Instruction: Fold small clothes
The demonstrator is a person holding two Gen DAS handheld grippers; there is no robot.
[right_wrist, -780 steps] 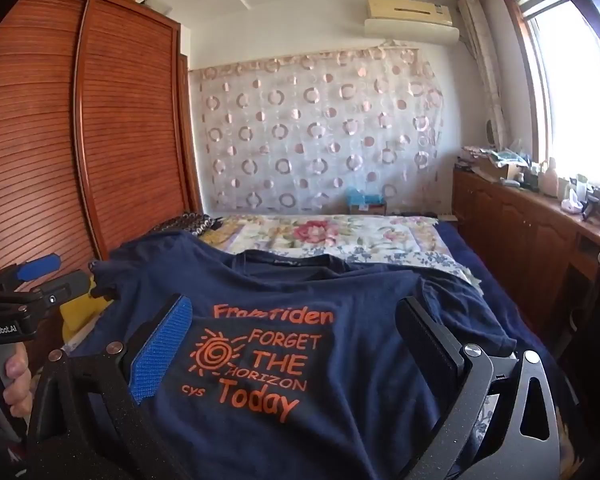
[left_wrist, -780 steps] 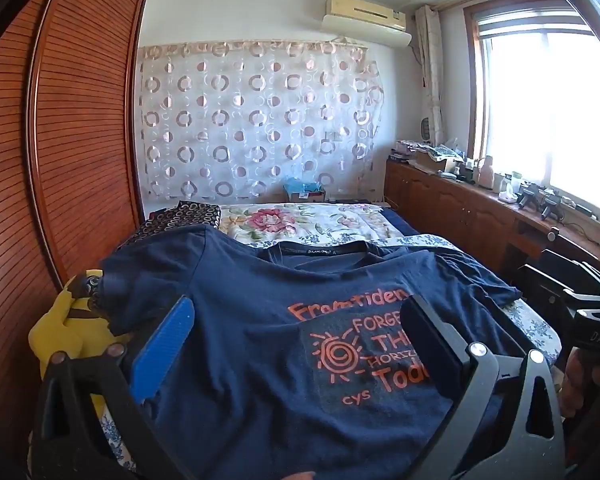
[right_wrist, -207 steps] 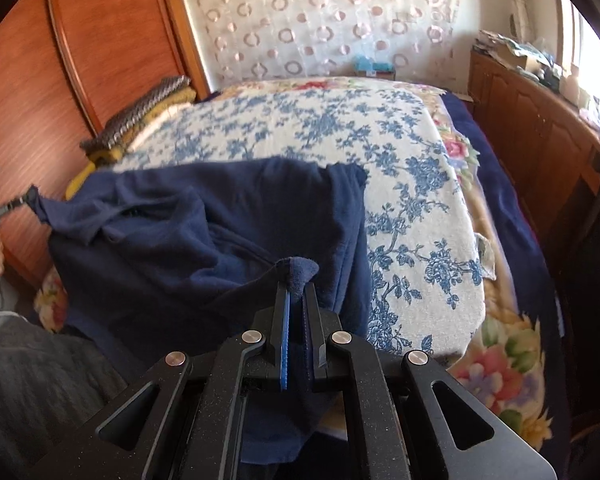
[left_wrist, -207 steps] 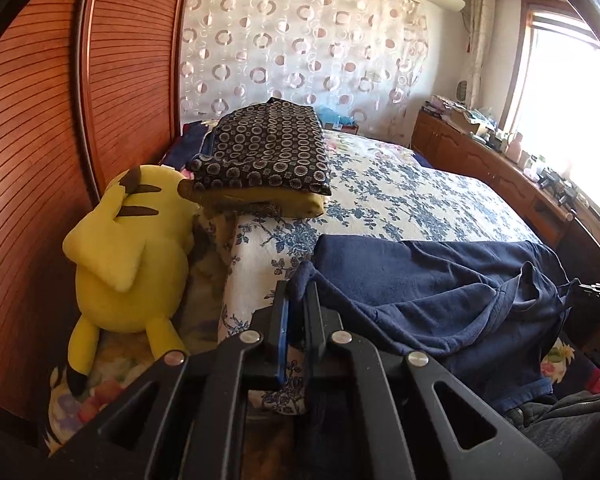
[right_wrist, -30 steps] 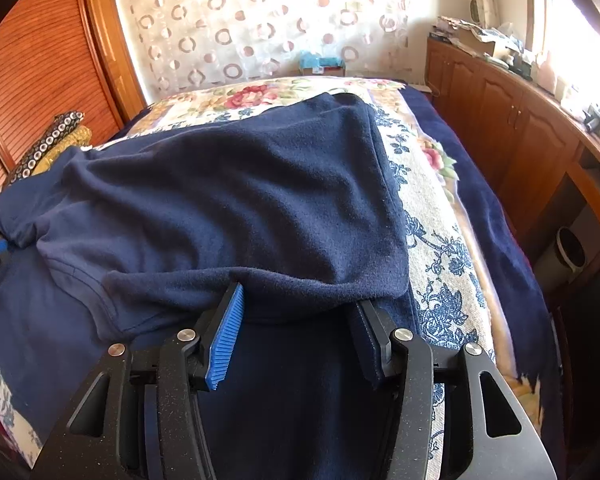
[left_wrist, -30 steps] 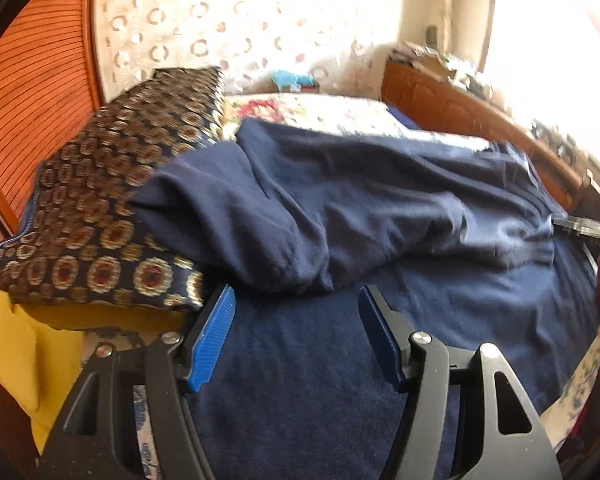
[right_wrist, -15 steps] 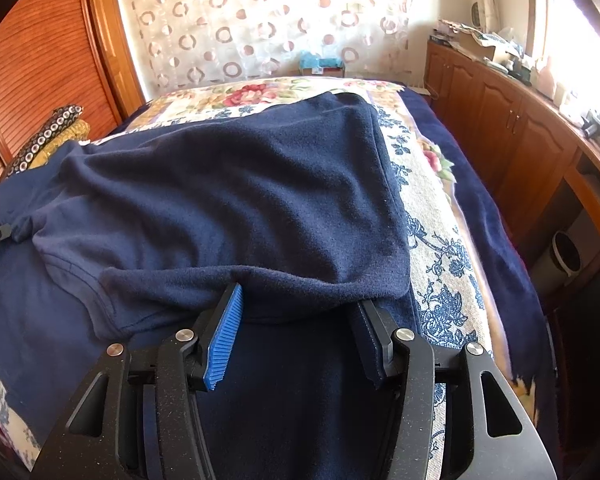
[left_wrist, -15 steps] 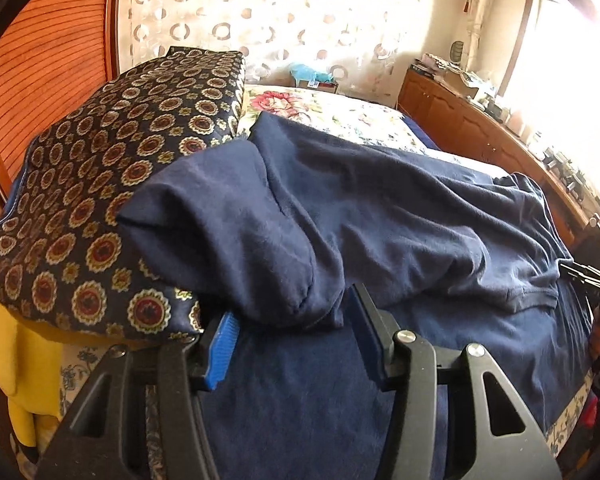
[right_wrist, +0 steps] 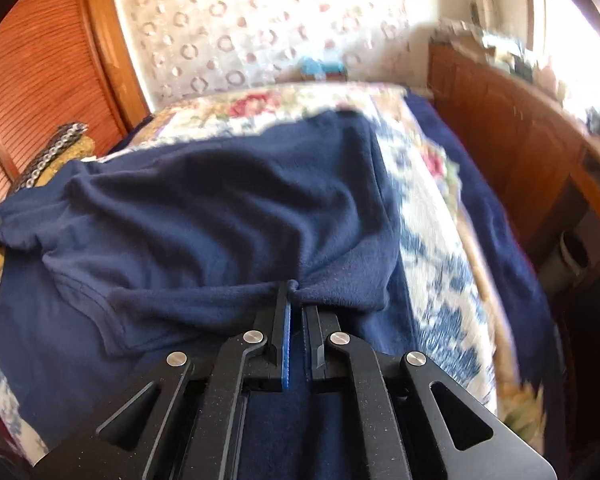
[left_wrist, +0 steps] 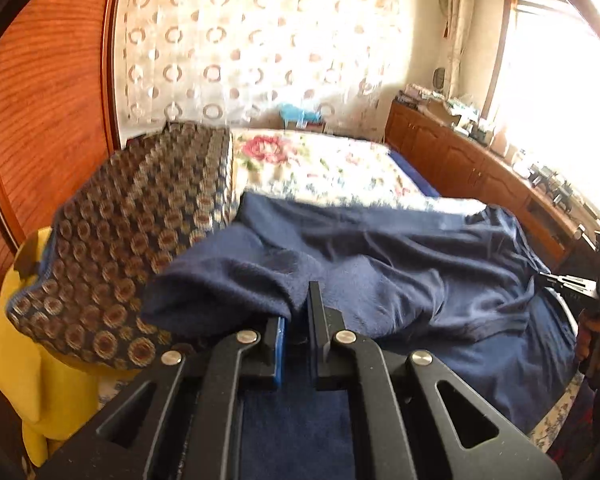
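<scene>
The navy T-shirt (right_wrist: 228, 208) lay across the floral bedspread (right_wrist: 428, 216), filling the centre of both wrist views, with a folded-over upper layer whose near edge ran across the lower middle of each frame. The right gripper (right_wrist: 296, 312) was clamped shut on that edge at lower centre of the right view, the cloth puckering into its jaws. The left gripper (left_wrist: 296, 320) was likewise pinched shut on the matching edge in the left view, beside the patterned cushion (left_wrist: 140, 240) at left and the yellow plush toy (left_wrist: 28, 360) at lower left.

To carry the fold well, both grips probably needed to rise together and travel evenly, keeping the held edge taut. The cushion lay touching the shirt, so the left corner could snag or drag there. The other gripper appeared at the far right of the left view.
</scene>
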